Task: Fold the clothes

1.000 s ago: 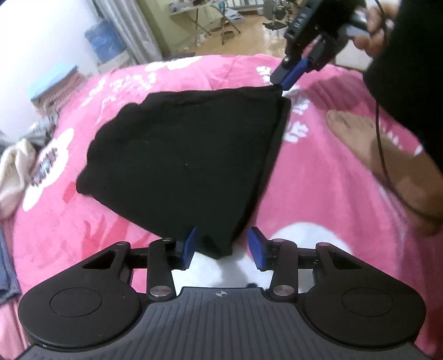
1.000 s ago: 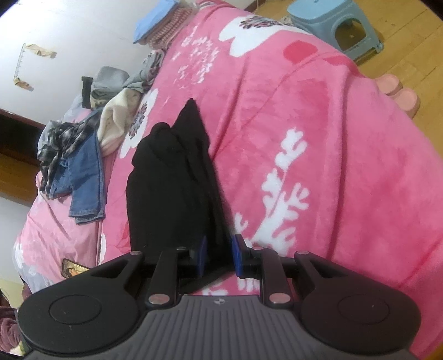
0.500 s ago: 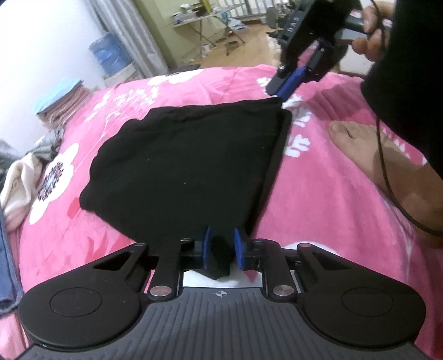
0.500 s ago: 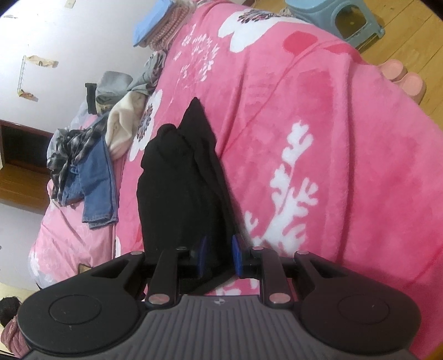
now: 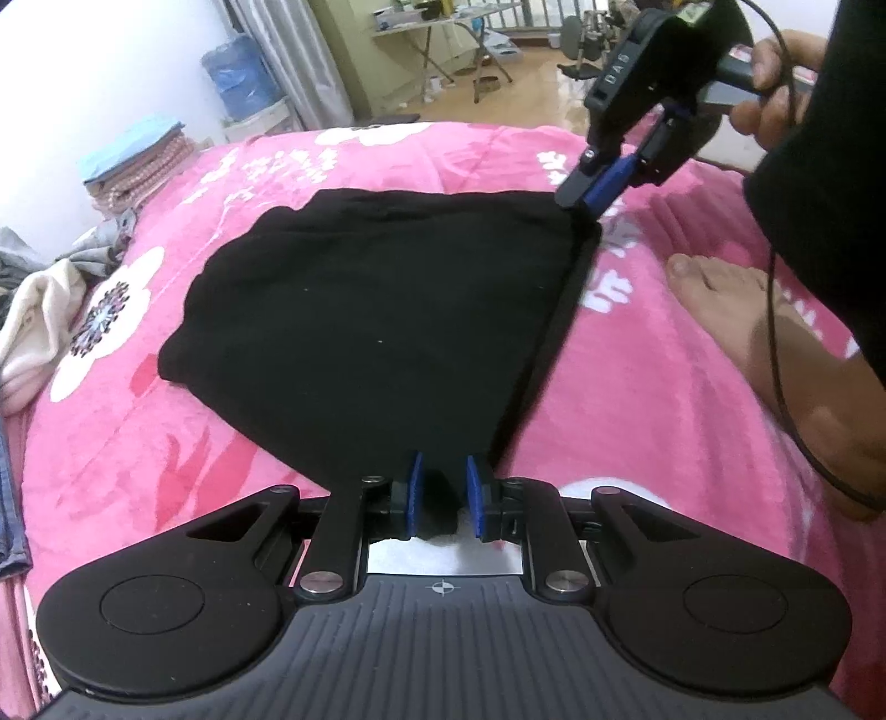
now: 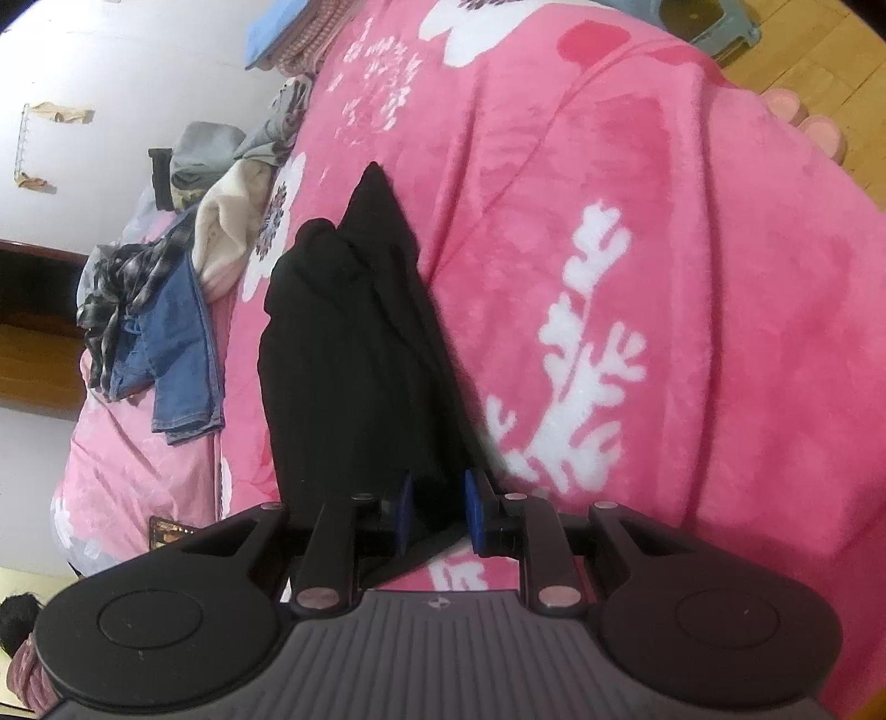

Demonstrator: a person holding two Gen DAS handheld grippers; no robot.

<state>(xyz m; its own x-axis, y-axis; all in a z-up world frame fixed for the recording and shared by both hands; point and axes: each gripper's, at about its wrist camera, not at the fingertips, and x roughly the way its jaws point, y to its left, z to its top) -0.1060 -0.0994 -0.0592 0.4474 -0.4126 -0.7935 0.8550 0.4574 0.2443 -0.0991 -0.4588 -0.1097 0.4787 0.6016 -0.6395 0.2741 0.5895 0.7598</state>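
A black garment [image 5: 376, 327] lies spread on the pink flowered blanket [image 5: 138, 443]. My left gripper [image 5: 443, 495] is shut on its near corner, with black cloth pinched between the blue pads. In the same view my right gripper [image 5: 595, 191] grips the far right corner of the garment, held by a person's hand. The right wrist view shows the black garment [image 6: 354, 354] stretching away in a long fold, and my right gripper [image 6: 437, 512] is shut on its near end.
A bare foot [image 5: 747, 332] rests on the blanket to the right of the garment. Jeans [image 6: 177, 354], a cream piece [image 6: 232, 221] and other clothes pile up by the wall. Folded towels [image 5: 138, 166] sit at the bed's far corner. A blue stool [image 6: 703, 22] stands on the wooden floor.
My left gripper's jaws closed on the garment's near corner, which lay between open fingers a second ago. The right gripper kept its hold and barely moved.
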